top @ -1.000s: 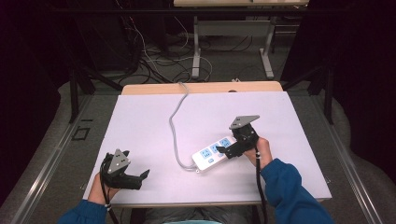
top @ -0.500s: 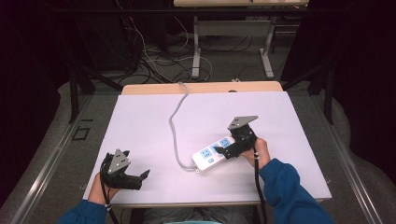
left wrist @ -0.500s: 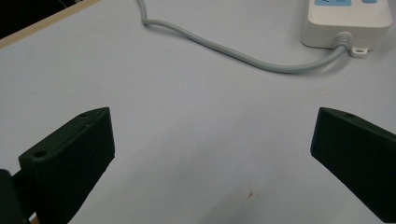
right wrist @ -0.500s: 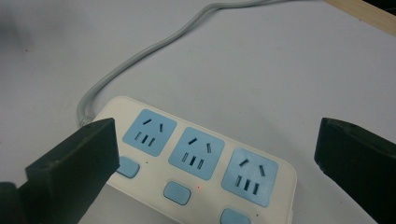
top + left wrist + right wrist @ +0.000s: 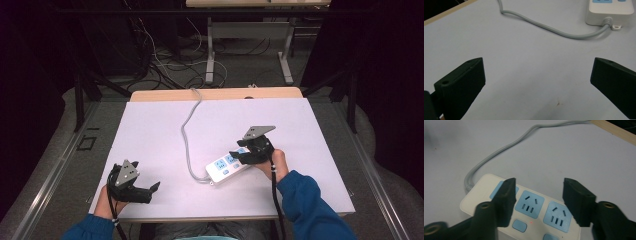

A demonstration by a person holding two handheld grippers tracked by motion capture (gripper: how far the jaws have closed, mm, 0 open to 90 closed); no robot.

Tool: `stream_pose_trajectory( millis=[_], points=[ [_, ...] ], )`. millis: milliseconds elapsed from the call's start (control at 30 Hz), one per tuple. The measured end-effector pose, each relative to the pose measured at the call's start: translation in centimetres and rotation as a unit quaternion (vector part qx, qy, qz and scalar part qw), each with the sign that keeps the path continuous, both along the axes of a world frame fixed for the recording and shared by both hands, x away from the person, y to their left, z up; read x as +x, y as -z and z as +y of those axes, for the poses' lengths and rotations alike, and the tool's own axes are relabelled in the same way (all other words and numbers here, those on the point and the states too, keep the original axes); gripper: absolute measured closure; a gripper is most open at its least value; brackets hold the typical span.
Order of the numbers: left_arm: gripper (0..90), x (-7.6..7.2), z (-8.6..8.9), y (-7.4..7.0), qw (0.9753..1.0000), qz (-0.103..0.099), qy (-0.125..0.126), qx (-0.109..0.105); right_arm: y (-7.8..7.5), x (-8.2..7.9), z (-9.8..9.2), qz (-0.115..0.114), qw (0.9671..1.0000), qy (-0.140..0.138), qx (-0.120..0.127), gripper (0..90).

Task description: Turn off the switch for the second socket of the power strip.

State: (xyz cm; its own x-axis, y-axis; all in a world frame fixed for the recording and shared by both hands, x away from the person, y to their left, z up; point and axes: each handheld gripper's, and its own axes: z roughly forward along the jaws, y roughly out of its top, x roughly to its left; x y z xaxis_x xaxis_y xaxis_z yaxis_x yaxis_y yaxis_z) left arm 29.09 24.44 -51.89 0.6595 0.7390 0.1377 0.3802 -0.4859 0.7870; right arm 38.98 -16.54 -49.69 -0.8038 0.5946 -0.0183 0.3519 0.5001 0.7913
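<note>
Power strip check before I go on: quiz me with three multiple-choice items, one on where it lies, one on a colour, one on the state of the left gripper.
1. Where is the power strip relative to the right gripper?
A. under its jaws
B. at the table's far left corner
C. on the floor

2. What colour are the socket panels on the strip?
A. red
B. light blue
C. black

3. How does the left gripper stand?
A. shut on the cable
B. shut on nothing
C. open, jaws wide apart over bare table

Answers: 1 A, the right gripper view looks down between its jaws onto the strip. 2 B, blue faces on a white body. 3 C, the left gripper view shows a wide gap with the grey cable lying farther off.
</note>
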Motion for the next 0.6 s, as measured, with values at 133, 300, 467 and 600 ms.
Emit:
stream_pose_trajectory(
  millis=[133, 300, 467, 600],
  points=[
    [0.0, -0.03, 0.02, -0.02, 1.0000, -0.001, 0.000, 0.000, 0.08, -0.12, 0.17, 0.000, 1.0000, -0.004, 0.002, 66.9],
    [0.0, 0.00, 0.01, 0.06, 1.0000, -0.002, -0.002, -0.005, 0.19, -0.33, 0.39, -0.002, 1.0000, -0.004, -0.001, 82.4],
    [0.0, -0.01, 0.10, -0.08, 1.0000, -0.008, -0.002, 0.004, 0.23, -0.63, 0.55, -0.013, 0.9999, -0.004, -0.006, 90.0],
    [0.0, 0.00, 0.05, 0.01, 1.0000, -0.006, -0.003, -0.002, 0.29, -0.80, 0.76, -0.017, 0.9997, -0.007, -0.018, 90.0]
  ],
)
